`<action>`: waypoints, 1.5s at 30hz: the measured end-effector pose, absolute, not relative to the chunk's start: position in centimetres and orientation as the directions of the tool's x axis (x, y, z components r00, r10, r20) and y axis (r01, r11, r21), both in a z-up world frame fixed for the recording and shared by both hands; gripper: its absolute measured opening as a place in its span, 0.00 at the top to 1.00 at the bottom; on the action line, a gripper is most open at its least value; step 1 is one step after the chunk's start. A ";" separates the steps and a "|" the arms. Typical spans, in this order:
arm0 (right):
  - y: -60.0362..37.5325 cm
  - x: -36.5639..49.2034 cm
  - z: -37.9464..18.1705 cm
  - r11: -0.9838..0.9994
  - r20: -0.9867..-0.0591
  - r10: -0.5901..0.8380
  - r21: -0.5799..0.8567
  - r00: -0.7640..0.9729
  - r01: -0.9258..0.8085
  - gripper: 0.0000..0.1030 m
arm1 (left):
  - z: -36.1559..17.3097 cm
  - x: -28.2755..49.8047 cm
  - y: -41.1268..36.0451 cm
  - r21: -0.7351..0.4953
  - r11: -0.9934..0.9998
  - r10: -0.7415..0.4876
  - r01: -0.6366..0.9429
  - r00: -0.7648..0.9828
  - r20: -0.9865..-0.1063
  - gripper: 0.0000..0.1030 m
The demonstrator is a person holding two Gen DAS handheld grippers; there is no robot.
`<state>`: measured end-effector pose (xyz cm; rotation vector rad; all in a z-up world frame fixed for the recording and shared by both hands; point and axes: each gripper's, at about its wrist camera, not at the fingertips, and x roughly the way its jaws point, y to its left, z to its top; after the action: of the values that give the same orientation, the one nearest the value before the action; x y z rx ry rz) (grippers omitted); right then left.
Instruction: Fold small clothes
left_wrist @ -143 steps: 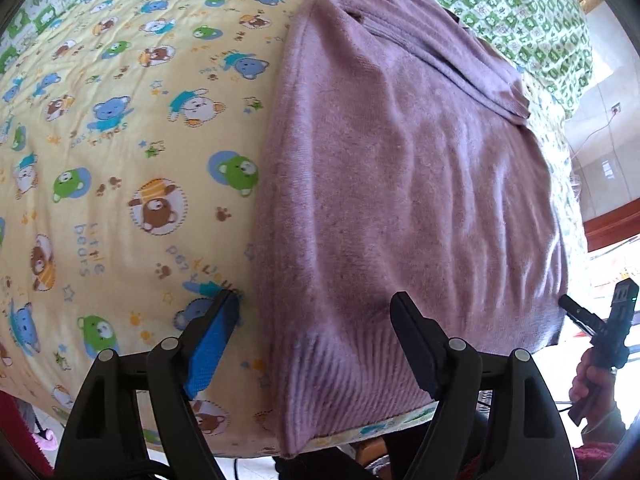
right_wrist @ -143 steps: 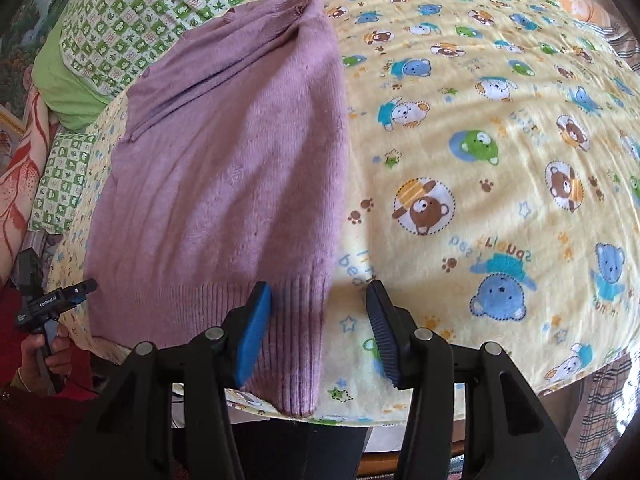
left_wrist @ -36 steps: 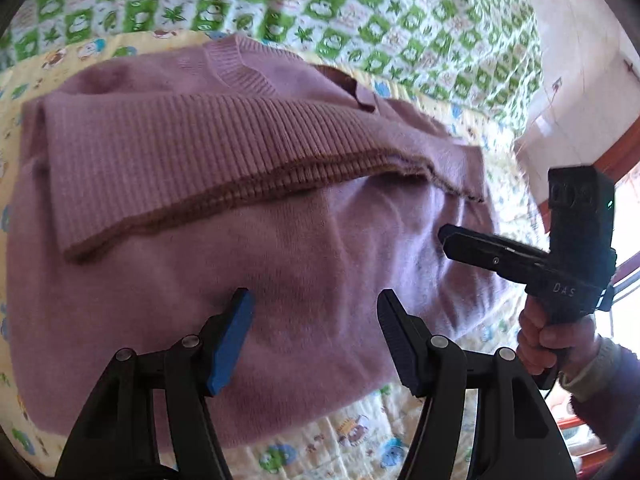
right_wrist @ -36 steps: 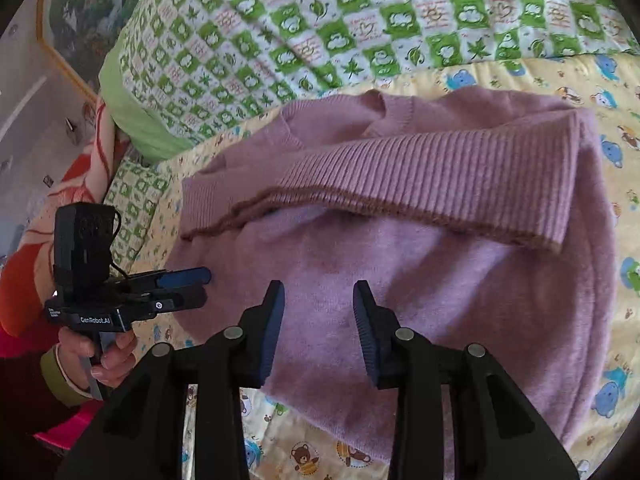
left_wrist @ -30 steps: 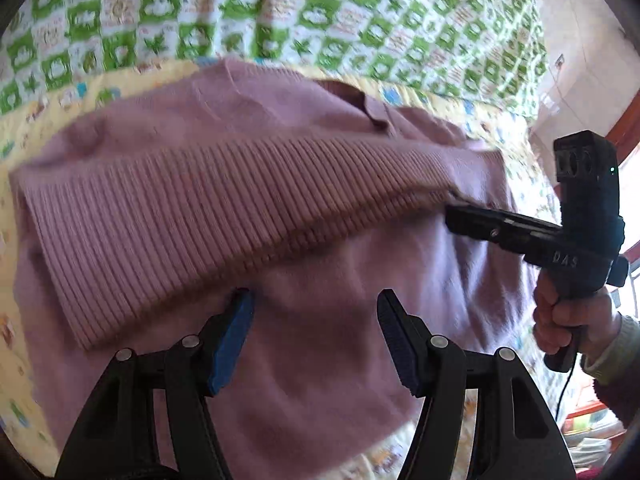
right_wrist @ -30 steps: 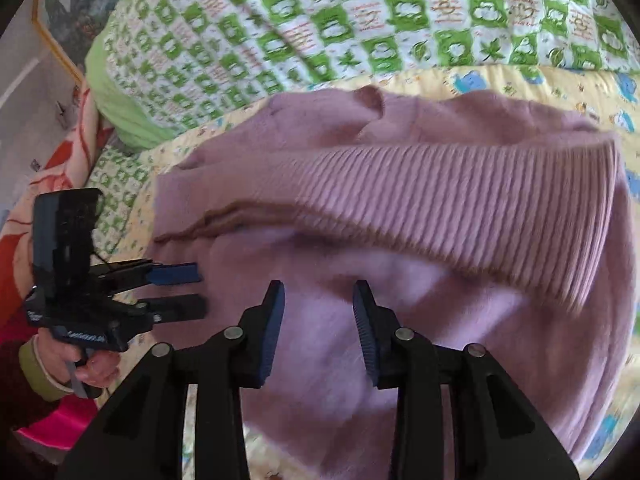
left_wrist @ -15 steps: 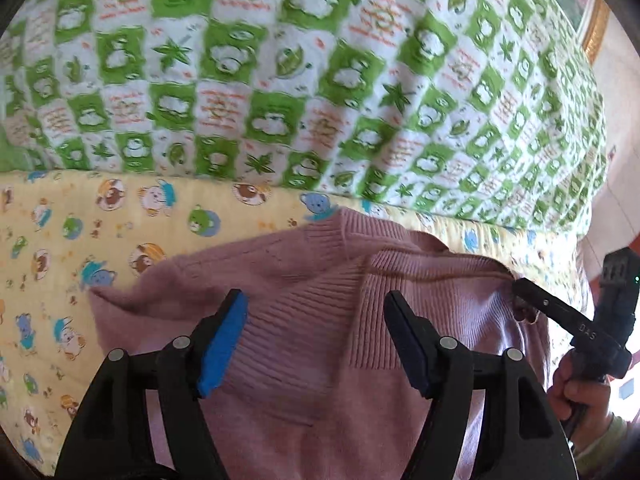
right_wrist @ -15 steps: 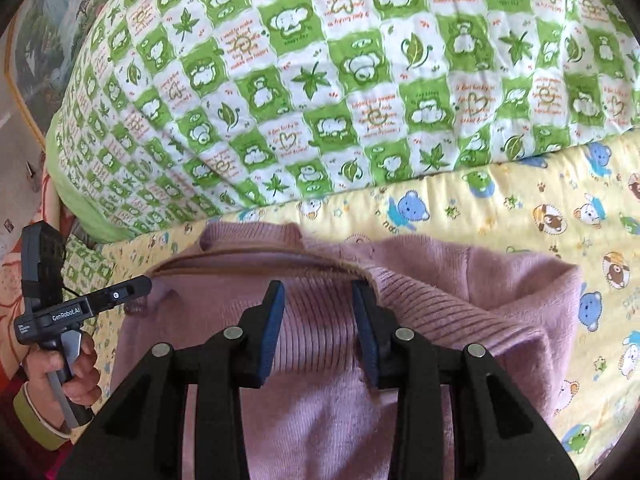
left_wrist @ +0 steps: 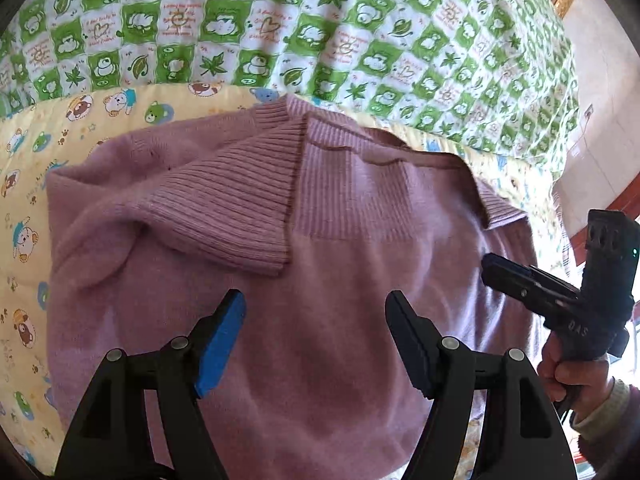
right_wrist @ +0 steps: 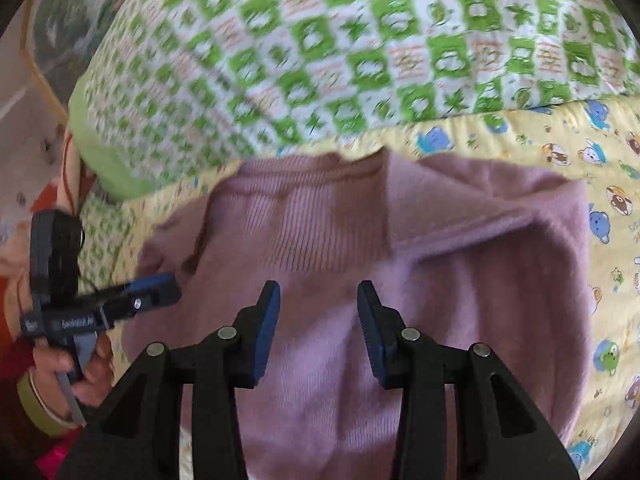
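Sweater folded up, hem needs squaring

The sweater (left_wrist: 320,320) lies on the bed (left_wrist: 24,208), both tools released: left tool (left_wrist: 316,320), right tool (right_wrist: 318,312). The hem (left_wrist: 240,208) looks skewed, though it's blurry; we'd regrip its corners and pull it flat.

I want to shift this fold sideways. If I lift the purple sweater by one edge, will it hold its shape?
Probably not. The purple sweater looks like soft knit, with its ribbed hem lying crooked, so it likely flops and unfolds. It seems light and should drag on the yellow bear-print sheet rather than slide.
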<state>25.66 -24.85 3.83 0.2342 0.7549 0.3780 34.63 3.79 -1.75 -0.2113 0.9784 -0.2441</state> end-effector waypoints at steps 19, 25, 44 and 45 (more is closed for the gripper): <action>-34.9 28.9 5.4 0.906 -0.557 0.159 0.410 0.815 0.103 0.53 | 1.1 36.9 13.7 -0.299 0.937 -0.102 -0.182 0.676 -0.730 0.26; -31.8 26.0 5.1 0.891 -0.552 0.256 0.453 0.793 0.028 0.49 | 0.5 31.5 16.3 -0.330 0.906 -0.086 -0.265 0.648 -0.757 0.24; -25.3 18.4 1.1 0.861 -0.614 0.385 0.508 0.689 -0.028 0.46 | -7.8 20.1 17.5 -0.536 0.677 -0.242 -0.505 0.535 -0.809 0.22; -25.3 18.2 1.1 0.863 -0.617 0.381 0.505 0.688 -0.025 0.46 | -7.9 20.1 17.4 -0.542 0.668 -0.242 -0.510 0.540 -0.806 0.22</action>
<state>18.20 -25.33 1.09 0.4897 0.7854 0.2380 20.05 17.42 -7.90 -0.8606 1.0184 0.1853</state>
